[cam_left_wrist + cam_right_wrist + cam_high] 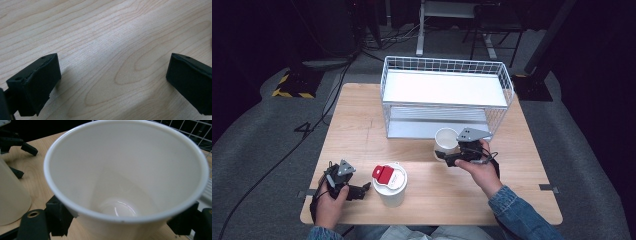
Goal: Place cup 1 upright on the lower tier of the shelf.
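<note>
- The left gripper (pixel 362 189) is rested on the table (pixel 362 130), its jaws spread with nothing between them; it should be kept clear of the lidded cup (pixel 390 184).
- The open white cup (pixel 446 140), in front of the wire rack (pixel 447 97), is clamped by the right gripper (pixel 443 156); it should be lifted upright, without squeezing harder.

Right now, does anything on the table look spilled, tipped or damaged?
Nothing stands out. The open cup in the right gripper looks empty and clean, and the lidded cup stands upright.
</note>
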